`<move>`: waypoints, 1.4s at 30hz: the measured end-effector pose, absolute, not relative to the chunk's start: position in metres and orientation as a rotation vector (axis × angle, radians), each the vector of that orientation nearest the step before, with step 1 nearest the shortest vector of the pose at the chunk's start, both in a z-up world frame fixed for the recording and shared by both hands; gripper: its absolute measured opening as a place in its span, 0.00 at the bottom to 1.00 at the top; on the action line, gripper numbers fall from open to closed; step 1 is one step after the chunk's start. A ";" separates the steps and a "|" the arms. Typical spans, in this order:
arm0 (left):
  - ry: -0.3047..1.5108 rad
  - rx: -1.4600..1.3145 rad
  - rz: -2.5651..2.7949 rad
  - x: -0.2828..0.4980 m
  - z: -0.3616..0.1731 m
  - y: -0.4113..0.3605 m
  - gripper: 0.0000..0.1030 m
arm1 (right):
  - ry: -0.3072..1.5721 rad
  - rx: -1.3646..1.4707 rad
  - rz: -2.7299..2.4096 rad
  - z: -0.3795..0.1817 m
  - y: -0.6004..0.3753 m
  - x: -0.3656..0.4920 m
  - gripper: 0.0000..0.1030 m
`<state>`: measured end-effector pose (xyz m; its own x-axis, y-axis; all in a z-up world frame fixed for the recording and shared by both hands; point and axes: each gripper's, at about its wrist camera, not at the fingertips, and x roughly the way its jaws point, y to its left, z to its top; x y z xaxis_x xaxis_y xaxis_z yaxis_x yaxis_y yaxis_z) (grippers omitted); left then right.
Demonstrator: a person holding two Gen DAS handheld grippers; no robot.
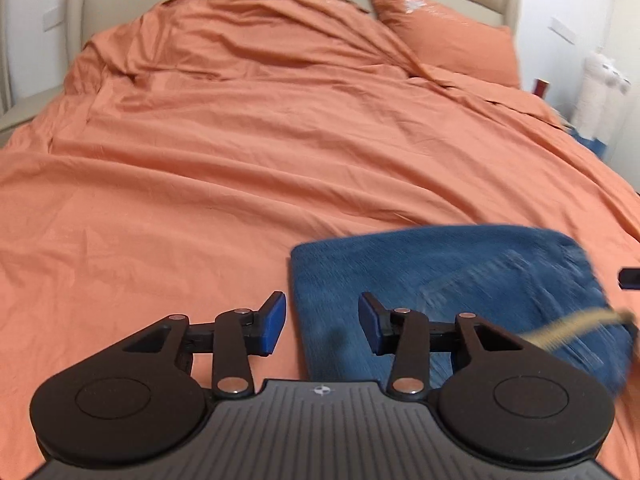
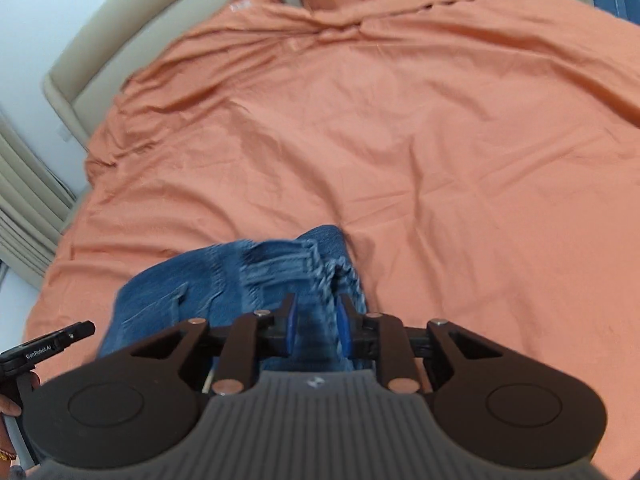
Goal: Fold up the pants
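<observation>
The jeans [image 1: 448,300] lie on the bed [image 1: 240,160] already folded into a compact stack, so little seems left: the left tongs [image 1: 322,326] hang released at its edge, while the right tongs [image 2: 316,330] straddle denim, grip unclear.

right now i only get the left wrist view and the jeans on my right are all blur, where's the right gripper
Observer: The right gripper is low over the near edge of the jeans, with denim between its jaws.
Operator: is it clamped on
Observer: Cannot tell. The jaws stand close together and cloth fills the gap.
Operator: jeans lying flat on that side
Observer: No. Just beyond that gripper the denim is humped and rumpled.
</observation>
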<state>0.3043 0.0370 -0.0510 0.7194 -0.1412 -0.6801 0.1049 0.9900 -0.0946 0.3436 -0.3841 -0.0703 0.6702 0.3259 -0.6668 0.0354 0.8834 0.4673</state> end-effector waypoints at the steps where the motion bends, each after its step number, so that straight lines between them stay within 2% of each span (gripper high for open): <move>1: 0.757 -0.042 -0.151 0.293 -0.046 0.036 0.48 | 0.815 0.485 0.172 -0.068 -0.387 0.330 0.18; 2: 0.758 -0.032 -0.165 0.280 -0.042 0.034 0.48 | 0.803 0.499 0.167 -0.067 -0.391 0.317 0.19; 3: 0.756 -0.026 -0.178 0.268 -0.038 0.033 0.50 | 0.788 0.518 0.149 -0.067 -0.395 0.304 0.32; 5: 0.767 -0.014 -0.200 0.245 -0.036 0.027 0.50 | 0.767 0.583 0.126 -0.072 -0.406 0.283 0.47; 10: 0.769 0.038 -0.222 0.191 -0.042 0.017 0.56 | 0.794 0.811 0.123 -0.111 -0.426 0.263 0.47; 13: 0.781 0.106 -0.235 0.165 -0.053 0.007 0.59 | 0.822 0.935 0.172 -0.130 -0.429 0.266 0.46; 15: 0.801 0.144 -0.232 0.153 -0.064 0.003 0.59 | 0.836 0.962 0.182 -0.135 -0.425 0.269 0.27; 18: 0.807 0.195 -0.203 0.146 -0.081 -0.001 0.59 | 0.807 0.915 0.192 -0.128 -0.420 0.265 0.16; 23: 0.797 0.212 -0.186 0.156 -0.099 -0.012 0.58 | 0.786 0.874 0.198 -0.128 -0.420 0.264 0.16; 24: 0.796 0.223 -0.177 0.157 -0.102 -0.015 0.55 | 0.787 0.881 0.196 -0.130 -0.420 0.264 0.16; 25: 0.787 0.246 -0.166 0.159 -0.103 -0.017 0.36 | 0.787 0.892 0.194 -0.132 -0.421 0.263 0.16; 26: 0.780 0.283 -0.159 0.158 -0.103 -0.020 0.24 | 0.784 0.894 0.194 -0.133 -0.421 0.263 0.15; 27: 0.772 0.326 -0.157 0.156 -0.101 -0.023 0.22 | 0.778 0.890 0.195 -0.131 -0.421 0.262 0.12; 30: 0.699 0.404 -0.152 0.143 -0.088 -0.023 0.21 | 0.725 0.901 0.217 -0.116 -0.423 0.254 0.09; 34: 0.736 0.422 -0.175 0.143 -0.097 -0.018 0.21 | 0.707 0.829 0.234 -0.098 -0.422 0.245 0.08; 42: 0.834 0.277 -0.176 0.149 -0.125 -0.001 0.21 | 0.824 0.795 0.144 -0.143 -0.419 0.254 0.06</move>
<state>0.1488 -0.0010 -0.1246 0.6602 -0.0457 -0.7497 0.2614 0.9497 0.1724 0.2544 -0.4193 -0.1433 0.6872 0.4066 -0.6020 0.1787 0.7086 0.6826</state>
